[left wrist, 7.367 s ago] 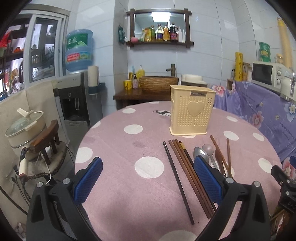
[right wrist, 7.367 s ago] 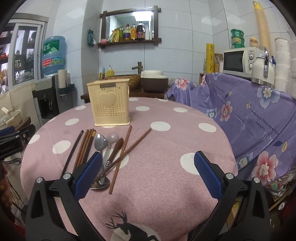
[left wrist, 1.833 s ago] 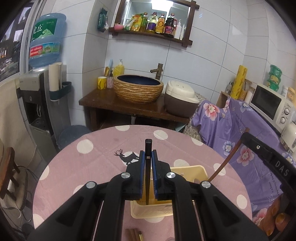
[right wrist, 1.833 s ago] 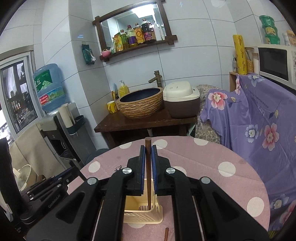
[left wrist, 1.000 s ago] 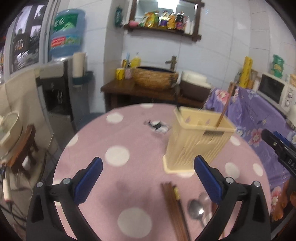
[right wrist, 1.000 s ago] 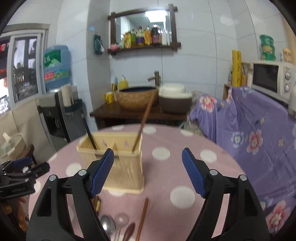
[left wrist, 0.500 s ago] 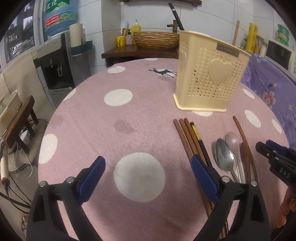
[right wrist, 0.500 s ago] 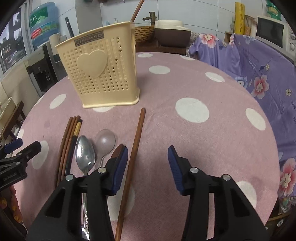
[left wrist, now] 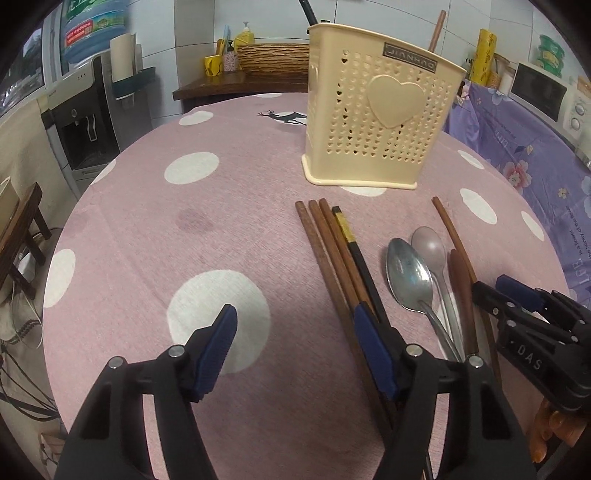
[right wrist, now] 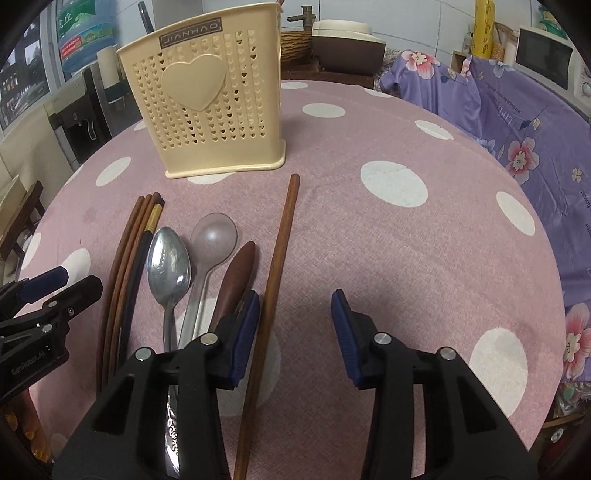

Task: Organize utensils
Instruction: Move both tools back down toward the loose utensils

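A cream utensil holder [left wrist: 376, 114] [right wrist: 207, 96] stands upright on the pink dotted table, with a black chopstick [left wrist: 308, 13] and a brown chopstick [left wrist: 436, 26] sticking out of it. In front of it lie three brown chopsticks [left wrist: 328, 254] [right wrist: 122, 266], a black chopstick [left wrist: 360, 258], a steel spoon [left wrist: 408, 273] [right wrist: 168, 266], a clear spoon [right wrist: 212, 240], a brown wooden spoon [right wrist: 236, 277] and a single brown chopstick [right wrist: 275, 273]. My left gripper [left wrist: 295, 350] is open and empty, low over the table with its right finger over the chopstick bundle. My right gripper [right wrist: 295, 328] is open and empty, just right of the single chopstick.
The round table [right wrist: 406, 240] drops off on all sides. A purple floral cover [right wrist: 517, 110] lies over furniture at the right with a microwave [left wrist: 543, 92]. A water dispenser [left wrist: 85, 122] stands at the left and a wooden stool [left wrist: 18, 229] beside the table.
Both grippers have dropped lower and closer to the utensils on the table. Earlier each let go of a chopstick into the holder.
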Motion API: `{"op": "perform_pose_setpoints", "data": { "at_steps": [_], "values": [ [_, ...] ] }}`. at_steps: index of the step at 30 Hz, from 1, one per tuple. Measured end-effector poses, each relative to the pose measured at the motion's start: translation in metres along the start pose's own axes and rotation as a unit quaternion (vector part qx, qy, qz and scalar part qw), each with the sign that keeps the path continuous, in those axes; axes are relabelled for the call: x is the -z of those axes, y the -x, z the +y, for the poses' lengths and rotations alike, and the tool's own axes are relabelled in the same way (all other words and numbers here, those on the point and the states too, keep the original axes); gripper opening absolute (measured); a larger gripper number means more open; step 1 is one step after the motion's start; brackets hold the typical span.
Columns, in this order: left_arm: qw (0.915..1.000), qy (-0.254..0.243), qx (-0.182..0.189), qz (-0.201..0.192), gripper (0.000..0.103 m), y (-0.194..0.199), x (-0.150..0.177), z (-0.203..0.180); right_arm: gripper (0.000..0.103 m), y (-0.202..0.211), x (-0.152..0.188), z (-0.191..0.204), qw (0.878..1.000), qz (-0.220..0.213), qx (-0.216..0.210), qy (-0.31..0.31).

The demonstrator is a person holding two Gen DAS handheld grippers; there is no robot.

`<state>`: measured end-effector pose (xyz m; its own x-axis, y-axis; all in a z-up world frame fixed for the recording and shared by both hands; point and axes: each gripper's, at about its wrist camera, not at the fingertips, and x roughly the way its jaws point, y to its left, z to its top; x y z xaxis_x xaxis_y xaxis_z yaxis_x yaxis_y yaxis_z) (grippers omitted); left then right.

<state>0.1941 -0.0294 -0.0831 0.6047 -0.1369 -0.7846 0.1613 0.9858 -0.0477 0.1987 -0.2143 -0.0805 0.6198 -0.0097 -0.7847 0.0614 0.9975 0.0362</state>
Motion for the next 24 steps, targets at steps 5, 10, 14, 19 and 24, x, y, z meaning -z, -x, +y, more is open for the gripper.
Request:
{"op": "perform_pose_setpoints", "data": {
  "at_steps": [5,10,14,19,24],
  "values": [
    [0.9997,-0.014,-0.022,-0.001,0.065,-0.004,0.003,-0.009,0.041,0.002,0.002,0.000,1.000,-0.005,0.017,0.004],
    [0.9993,-0.015,-0.035,0.003,0.066,-0.005,0.002,-0.008,0.041,0.003,-0.001,-0.006,0.999,-0.004,0.033,0.006],
    [0.9990,-0.007,-0.042,0.008,0.067,-0.003,0.002,0.003,0.041,0.005,-0.003,-0.021,1.000,0.001,0.026,-0.011],
    [0.9996,0.013,-0.025,0.010,0.067,-0.001,-0.008,0.013,0.041,0.008,-0.016,-0.035,0.999,0.007,-0.019,-0.048],
    [0.9993,0.028,-0.023,0.010,0.067,-0.006,-0.024,0.014,0.041,0.001,-0.035,-0.044,0.996,0.000,-0.015,-0.083]
  ]
}}
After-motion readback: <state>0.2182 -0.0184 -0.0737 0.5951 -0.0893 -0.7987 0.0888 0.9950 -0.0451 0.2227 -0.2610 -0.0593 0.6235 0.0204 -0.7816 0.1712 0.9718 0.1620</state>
